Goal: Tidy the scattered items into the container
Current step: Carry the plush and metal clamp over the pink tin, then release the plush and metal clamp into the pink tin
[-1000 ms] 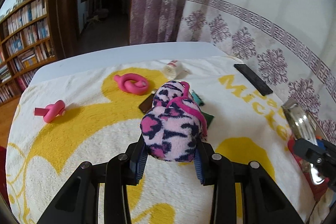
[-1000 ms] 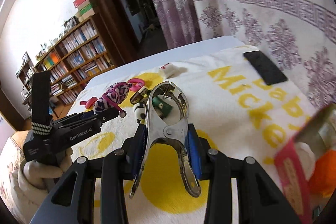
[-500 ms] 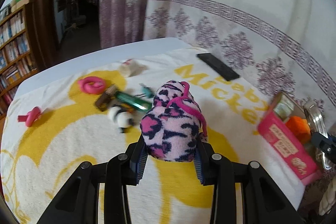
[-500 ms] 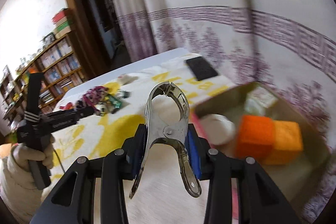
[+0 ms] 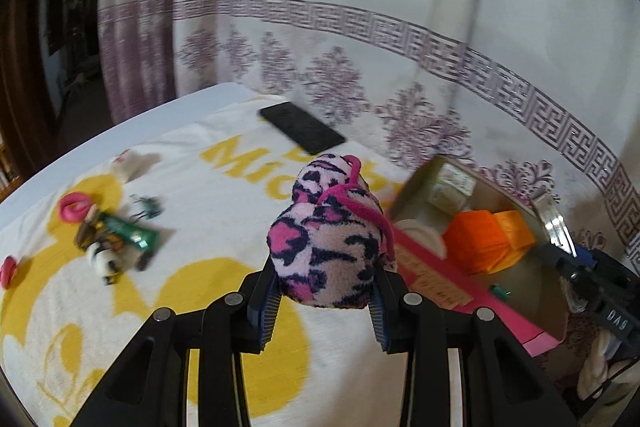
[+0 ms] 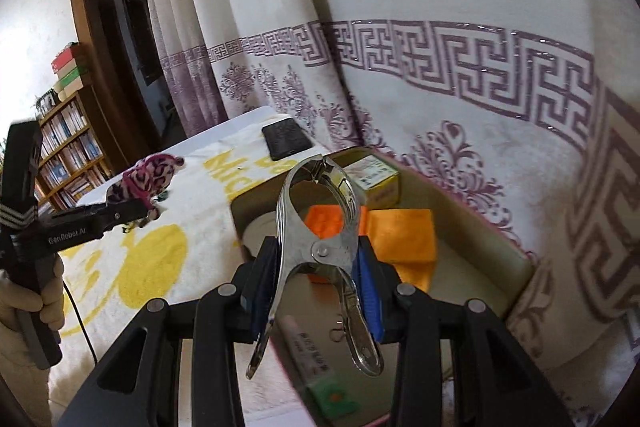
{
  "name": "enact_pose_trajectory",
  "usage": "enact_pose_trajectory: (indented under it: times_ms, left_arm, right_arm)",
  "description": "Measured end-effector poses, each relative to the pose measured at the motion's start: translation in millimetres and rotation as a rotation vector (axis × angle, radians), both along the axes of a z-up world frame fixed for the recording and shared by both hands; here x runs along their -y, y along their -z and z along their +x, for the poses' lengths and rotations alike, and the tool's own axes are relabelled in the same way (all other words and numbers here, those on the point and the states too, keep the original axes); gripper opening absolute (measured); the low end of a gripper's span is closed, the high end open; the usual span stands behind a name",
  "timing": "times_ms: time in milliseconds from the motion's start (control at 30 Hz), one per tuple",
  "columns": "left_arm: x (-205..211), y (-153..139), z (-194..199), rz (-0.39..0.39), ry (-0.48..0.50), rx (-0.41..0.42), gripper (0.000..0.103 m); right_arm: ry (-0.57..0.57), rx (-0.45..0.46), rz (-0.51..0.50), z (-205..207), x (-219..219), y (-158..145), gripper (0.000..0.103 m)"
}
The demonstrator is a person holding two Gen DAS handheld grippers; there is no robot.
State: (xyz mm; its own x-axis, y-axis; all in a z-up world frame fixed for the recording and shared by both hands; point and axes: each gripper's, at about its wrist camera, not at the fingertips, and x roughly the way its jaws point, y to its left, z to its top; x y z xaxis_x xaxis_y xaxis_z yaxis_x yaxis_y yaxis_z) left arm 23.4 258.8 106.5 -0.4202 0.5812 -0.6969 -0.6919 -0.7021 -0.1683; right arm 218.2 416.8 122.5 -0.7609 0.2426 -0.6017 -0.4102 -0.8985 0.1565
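My left gripper (image 5: 325, 297) is shut on a rolled pink leopard-print fleece sock (image 5: 328, 231), held above the towel just left of the pink-walled box (image 5: 472, 301). In the right wrist view the same sock (image 6: 146, 179) shows at the left, in that gripper. My right gripper (image 6: 316, 263) is shut on a large metal spring clamp (image 6: 320, 227), hanging over the open box (image 6: 472, 211). Inside the box lie orange blocks (image 6: 404, 235), a small carton (image 6: 374, 177), a white round thing (image 6: 260, 231) and a tube (image 6: 316, 355).
Scattered on the yellow-print towel (image 5: 192, 187) are a green wrapper (image 5: 128, 233), a panda toy (image 5: 104, 261), pink twisted bands (image 5: 74, 207) and a white roll (image 5: 126, 165). A black phone (image 5: 302, 133) lies at the far edge. Curtains hang close behind the box.
Both grippers swung right across the towel toward the box. The clamp went from over the towel to over the box's inside; the sock now hangs beside the box wall.
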Motion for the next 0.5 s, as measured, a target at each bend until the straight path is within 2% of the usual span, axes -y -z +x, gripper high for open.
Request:
enact_pose_trajectory:
  times_ms: [200, 500]
  left_arm:
    - [-41, -4, 11, -0.005, 0.067, -0.003, 0.040]
    - [-95, 0, 22, -0.015, 0.140, 0.005, 0.040]
  right_arm:
    - [0.005, 0.003, 0.053, 8, -1, 1, 0.042]
    - [-0.001, 0.007, 0.062, 13, -6, 5, 0.042]
